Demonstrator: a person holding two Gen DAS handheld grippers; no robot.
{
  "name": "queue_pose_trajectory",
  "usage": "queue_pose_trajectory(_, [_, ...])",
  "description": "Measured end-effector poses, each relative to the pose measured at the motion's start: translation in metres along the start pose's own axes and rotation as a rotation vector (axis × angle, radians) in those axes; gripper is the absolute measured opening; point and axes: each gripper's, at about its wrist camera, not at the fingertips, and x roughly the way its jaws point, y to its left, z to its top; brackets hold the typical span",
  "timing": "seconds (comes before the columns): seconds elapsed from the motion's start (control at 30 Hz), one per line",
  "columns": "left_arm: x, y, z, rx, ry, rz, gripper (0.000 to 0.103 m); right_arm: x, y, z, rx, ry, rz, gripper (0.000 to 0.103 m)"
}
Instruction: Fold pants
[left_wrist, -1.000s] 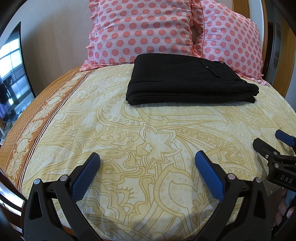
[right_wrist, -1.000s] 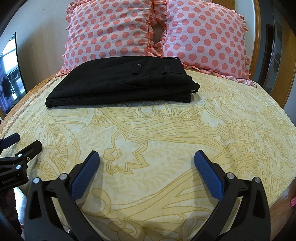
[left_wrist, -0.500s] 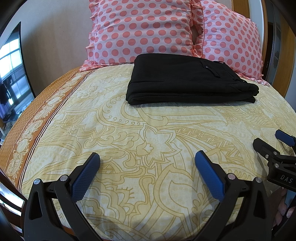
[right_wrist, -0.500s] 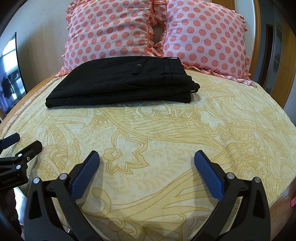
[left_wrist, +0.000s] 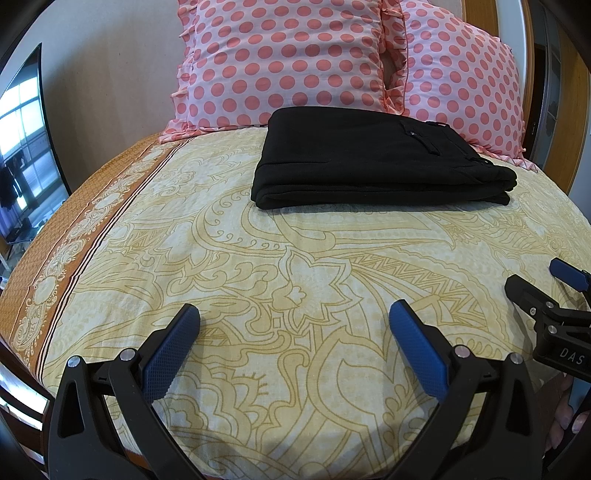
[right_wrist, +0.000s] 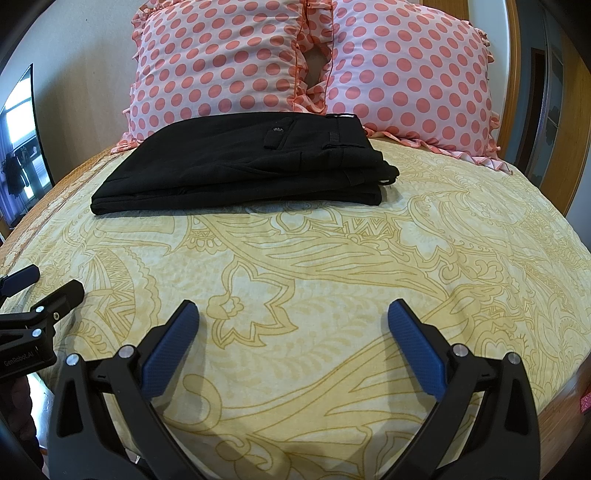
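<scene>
Black pants (left_wrist: 373, 162) lie folded in a flat stack at the far side of the bed, just in front of the pillows; they also show in the right wrist view (right_wrist: 251, 162). My left gripper (left_wrist: 293, 314) is open and empty, low over the near part of the bed, well short of the pants. My right gripper (right_wrist: 293, 314) is open and empty too, beside it to the right. Each gripper shows at the edge of the other's view: the right gripper (left_wrist: 543, 280) and the left gripper (right_wrist: 40, 284).
The bed has a yellow patterned cover (left_wrist: 295, 258) with an orange border (left_wrist: 74, 221) on the left. Two pink polka-dot pillows (right_wrist: 221, 62) (right_wrist: 413, 74) stand against the headboard. A window (left_wrist: 22, 147) is at the left, a wooden door frame (right_wrist: 569, 147) at the right.
</scene>
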Motion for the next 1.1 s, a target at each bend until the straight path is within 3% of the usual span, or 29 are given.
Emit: queue_pose_trajectory(1.1, [-0.0001,-0.0024,-0.0005,0.001,-0.004,0.001,0.102,-0.0002,0.0000,0.0004,0.000,0.000,0.000,0.101])
